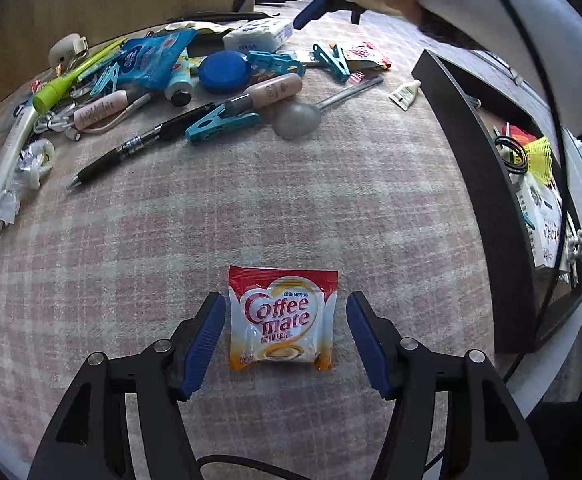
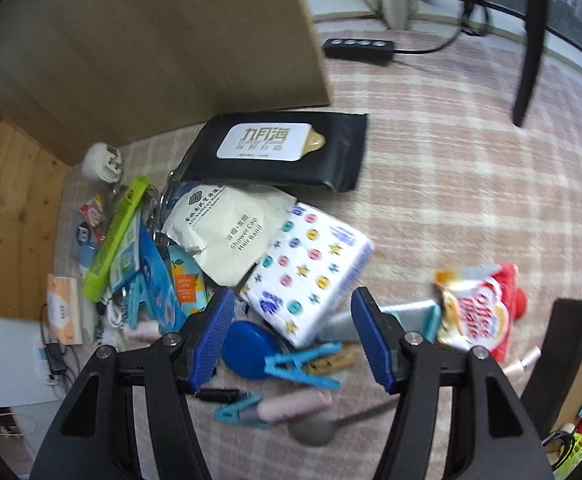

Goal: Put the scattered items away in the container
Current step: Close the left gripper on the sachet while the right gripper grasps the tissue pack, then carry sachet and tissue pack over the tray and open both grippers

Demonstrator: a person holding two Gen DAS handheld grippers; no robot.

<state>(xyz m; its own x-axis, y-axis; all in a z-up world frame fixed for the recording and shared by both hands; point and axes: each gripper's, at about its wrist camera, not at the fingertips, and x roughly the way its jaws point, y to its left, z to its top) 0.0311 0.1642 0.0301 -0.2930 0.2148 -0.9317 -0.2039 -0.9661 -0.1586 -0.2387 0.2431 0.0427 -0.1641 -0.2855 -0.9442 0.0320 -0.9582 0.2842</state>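
A red and white Coffee mate sachet (image 1: pixel 282 318) lies flat on the plaid cloth between the fingers of my left gripper (image 1: pixel 286 340), which is open and not touching it. The black container (image 1: pixel 491 184) stands at the right with several items inside. My right gripper (image 2: pixel 293 338) is open and empty, held above a pile with a white patterned tissue pack (image 2: pixel 311 276), a blue round case (image 2: pixel 251 350) and blue clothes pegs (image 2: pixel 303 364). Another Coffee mate sachet (image 2: pixel 479 312) lies to its right.
The pile at the far left of the left wrist view holds a black pen (image 1: pixel 143 144), a metal spoon (image 1: pixel 315 110), pink tubes (image 1: pixel 275 90) and a green marker (image 1: pixel 71 80). A black wipes pack (image 2: pixel 279 152), a wooden panel (image 2: pixel 151 48) and a power strip (image 2: pixel 359 50) lie behind.
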